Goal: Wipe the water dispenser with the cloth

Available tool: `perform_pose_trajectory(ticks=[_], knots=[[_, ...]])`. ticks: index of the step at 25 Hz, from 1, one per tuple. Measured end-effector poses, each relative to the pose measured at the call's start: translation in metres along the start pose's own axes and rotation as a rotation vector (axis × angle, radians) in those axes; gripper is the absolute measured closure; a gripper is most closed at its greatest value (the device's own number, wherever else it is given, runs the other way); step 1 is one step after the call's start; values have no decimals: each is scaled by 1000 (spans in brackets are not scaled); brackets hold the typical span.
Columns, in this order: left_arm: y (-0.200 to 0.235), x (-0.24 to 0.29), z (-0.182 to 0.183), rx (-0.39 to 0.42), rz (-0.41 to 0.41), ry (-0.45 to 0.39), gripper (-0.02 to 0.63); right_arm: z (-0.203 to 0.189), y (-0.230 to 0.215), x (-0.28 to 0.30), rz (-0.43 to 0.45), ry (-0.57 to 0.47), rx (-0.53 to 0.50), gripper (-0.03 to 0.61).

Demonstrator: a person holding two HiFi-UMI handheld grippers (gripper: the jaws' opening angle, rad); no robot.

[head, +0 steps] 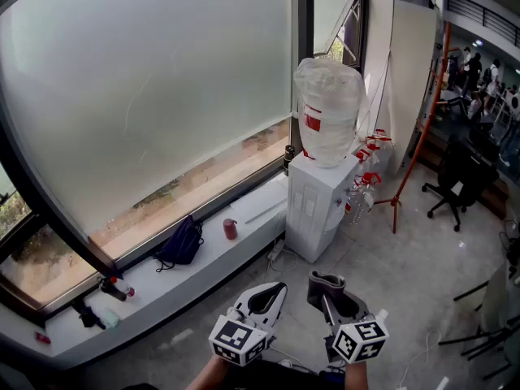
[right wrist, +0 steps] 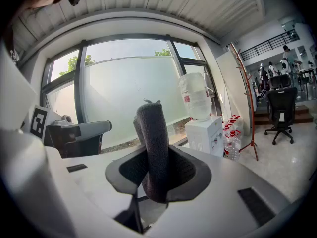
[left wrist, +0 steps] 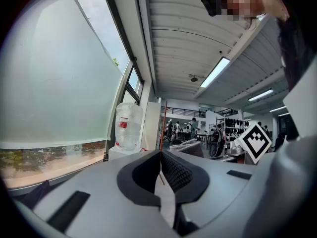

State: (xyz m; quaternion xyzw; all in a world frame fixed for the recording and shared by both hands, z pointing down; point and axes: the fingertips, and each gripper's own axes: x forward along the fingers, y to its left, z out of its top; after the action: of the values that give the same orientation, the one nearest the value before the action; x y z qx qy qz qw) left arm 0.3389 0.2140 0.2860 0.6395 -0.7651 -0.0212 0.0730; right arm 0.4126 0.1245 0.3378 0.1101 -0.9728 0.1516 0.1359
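Water dispenser (head: 319, 205) stood at one o'clock, well apart from both grippers (wiping apparently not yet begun). Right gripper (head: 331, 299) was clamped on the rolled dark cloth (right wrist: 152, 138); left gripper (head: 266, 299) was closed, empty.

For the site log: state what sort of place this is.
Probably an open-plan office or lab: a white floor-standing water dispenser beside a large frosted window, and a black swivel office chair further off.

White water dispenser (head: 313, 205), clear upturned bottle (head: 327, 112) on top, upright at the far window ledge (head: 203, 258). Dark grey cloth (right wrist: 152, 143), folded, near, pinched upright in the right claw (right wrist: 156, 175).
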Motion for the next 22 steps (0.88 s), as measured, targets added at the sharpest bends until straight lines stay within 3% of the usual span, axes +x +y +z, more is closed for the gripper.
perform_pose_trajectory(ticks=[14, 22], knots=[[6, 17, 5, -11, 0, 2, 595, 2, 3, 12, 72, 29, -29, 465], [51, 21, 3, -4, 37, 23, 595, 0, 6, 60, 95, 56, 13, 465]])
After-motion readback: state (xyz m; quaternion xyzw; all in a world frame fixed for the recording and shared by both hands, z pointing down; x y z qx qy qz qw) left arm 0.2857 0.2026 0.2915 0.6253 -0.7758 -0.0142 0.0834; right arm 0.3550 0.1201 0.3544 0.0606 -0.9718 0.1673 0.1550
